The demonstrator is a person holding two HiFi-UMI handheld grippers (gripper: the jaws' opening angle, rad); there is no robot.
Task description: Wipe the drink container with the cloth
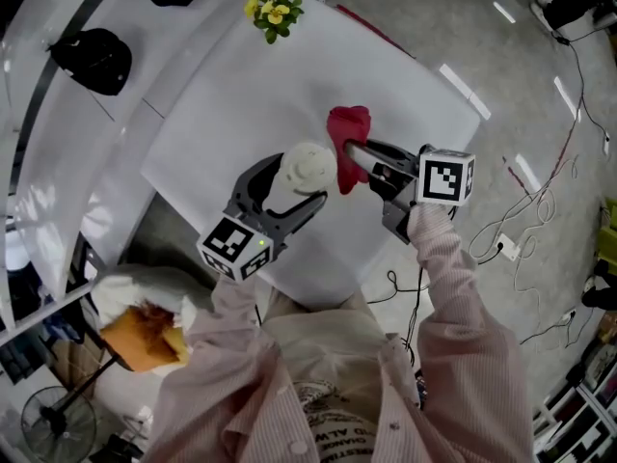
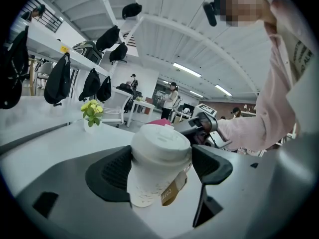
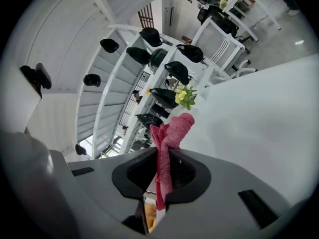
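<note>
You're clamping the left gripper (image 1: pixel 301 183) (image 2: pixel 162 166) on the drink container (image 1: pixel 308 165) (image 2: pixel 157 153), with the jaws set wide, one pad on each side of its body just under the lid. It's a white paper cup with a white lid and a brown tag on its lower side. Its long axis is running roughly up-down, lid pointing up at the head camera and leaning slightly. I can't tell if its base is touching the table (image 1: pixel 386 95).

You're pinching the right gripper (image 1: pixel 349 152) (image 3: pixel 160 171) nearly closed on the red cloth (image 1: pixel 349 128) (image 3: pixel 172 128). A thin strip is sitting between the jaws, and the bunched end is sticking out past the tips, pointing away from you.

The cloth is hanging just beside the lid, on your right of it; contact is unclear. Yellow flowers (image 1: pixel 274 10) (image 2: pixel 92 111) (image 3: pixel 186 96) are standing well apart at the table's far edge.
</note>
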